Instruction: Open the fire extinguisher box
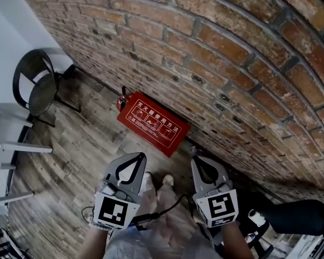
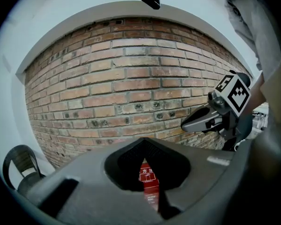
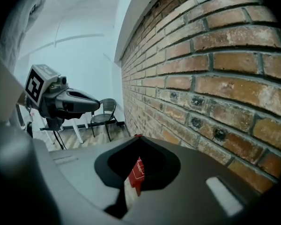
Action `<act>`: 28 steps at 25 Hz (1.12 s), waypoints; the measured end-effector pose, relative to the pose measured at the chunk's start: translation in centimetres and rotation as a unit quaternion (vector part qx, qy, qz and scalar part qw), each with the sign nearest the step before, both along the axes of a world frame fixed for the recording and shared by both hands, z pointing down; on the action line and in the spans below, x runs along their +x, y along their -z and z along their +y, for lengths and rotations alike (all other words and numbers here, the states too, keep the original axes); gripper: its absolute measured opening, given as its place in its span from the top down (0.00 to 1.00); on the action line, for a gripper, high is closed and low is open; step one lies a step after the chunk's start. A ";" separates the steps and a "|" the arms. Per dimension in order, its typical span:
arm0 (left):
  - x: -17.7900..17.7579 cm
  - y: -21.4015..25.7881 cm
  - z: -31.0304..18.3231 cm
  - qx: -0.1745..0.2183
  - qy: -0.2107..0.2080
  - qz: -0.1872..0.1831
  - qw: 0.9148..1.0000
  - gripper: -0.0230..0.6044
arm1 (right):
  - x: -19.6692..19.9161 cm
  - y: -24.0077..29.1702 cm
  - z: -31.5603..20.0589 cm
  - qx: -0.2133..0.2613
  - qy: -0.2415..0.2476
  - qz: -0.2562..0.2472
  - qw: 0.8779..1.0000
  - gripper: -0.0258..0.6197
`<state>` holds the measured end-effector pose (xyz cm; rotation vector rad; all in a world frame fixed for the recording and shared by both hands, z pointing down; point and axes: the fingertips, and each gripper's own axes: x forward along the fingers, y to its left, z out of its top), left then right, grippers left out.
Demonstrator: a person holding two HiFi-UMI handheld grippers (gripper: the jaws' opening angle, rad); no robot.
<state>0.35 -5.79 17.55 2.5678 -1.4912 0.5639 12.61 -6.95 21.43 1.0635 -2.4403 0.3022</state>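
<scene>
The red fire extinguisher box [image 1: 153, 122] lies on the wooden floor against the foot of the brick wall, white print on its lid, a black handle at its far left end. Both grippers hang above the floor, short of the box's near edge and apart from it. My left gripper [image 1: 139, 155] has its jaw tips together with nothing held; the box [image 2: 149, 179] shows through the gap behind its tips [image 2: 143, 140]. My right gripper [image 1: 195, 158] is shut and empty too, and a strip of the box [image 3: 136, 172] shows behind its tips [image 3: 138, 137].
The brick wall [image 1: 232, 63] runs across the back. A black chair [image 1: 38, 85] and a white frame [image 1: 11, 144] stand at left. A dark object [image 1: 297, 217] is at lower right. The person's legs and shoes [image 1: 156, 185] are between the grippers.
</scene>
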 end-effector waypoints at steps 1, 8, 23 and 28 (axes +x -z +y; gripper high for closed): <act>-0.1 -0.6 -0.2 -0.004 -0.002 0.002 1.000 0.97 | -0.4 -0.6 -0.3 -0.005 0.004 0.002 1.000 0.95; -1.6 -6.2 -1.2 -0.037 0.005 0.006 0.999 0.97 | -1.7 -5.6 -2.3 -0.028 0.012 0.012 0.999 0.95; -3.8 -20.1 -2.0 -0.096 0.006 -0.007 0.995 0.97 | -2.0 -20.5 -2.8 -0.155 -0.025 -0.001 0.988 0.86; -3.2 -24.5 -1.8 -0.111 -0.005 -0.017 0.994 0.97 | -2.3 -25.2 -2.9 -0.209 -0.042 -0.041 0.976 0.77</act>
